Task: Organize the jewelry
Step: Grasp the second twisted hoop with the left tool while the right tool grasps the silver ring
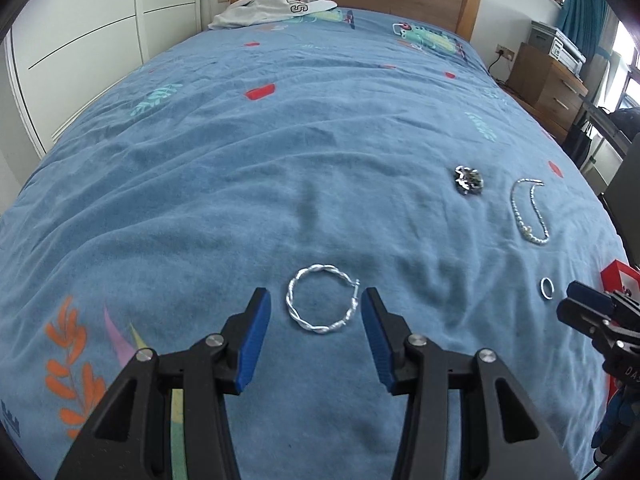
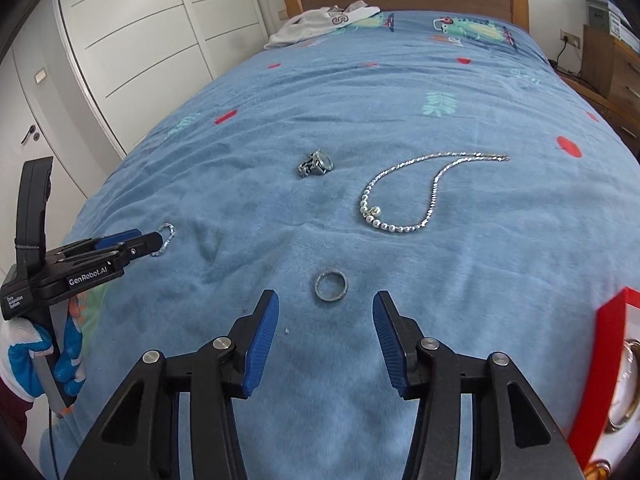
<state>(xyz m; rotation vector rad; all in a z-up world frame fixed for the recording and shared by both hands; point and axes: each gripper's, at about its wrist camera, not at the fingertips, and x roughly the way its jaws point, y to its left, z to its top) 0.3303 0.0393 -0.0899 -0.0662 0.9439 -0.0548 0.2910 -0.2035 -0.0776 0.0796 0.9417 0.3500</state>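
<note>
At right edge: red box point(image 2: 612, 364) cut off | left tool point(image 1: 316, 300) apart | right tool point(image 2: 325, 304) apart

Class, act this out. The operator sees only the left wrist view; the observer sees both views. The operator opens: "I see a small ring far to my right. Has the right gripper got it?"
Observer: No. The right gripper is open with nothing between its fingers. The plain ring lies on the bedspread just ahead of them, untouched.
Operator: What is in the red box at my right edge?
Observer: The red box is open and shows a gold-rimmed round piece; the rest is cut off.
Operator: What holds my gripper?
Observer: A left hand in a blue-and-white glove grips the handle of the left gripper.
</note>
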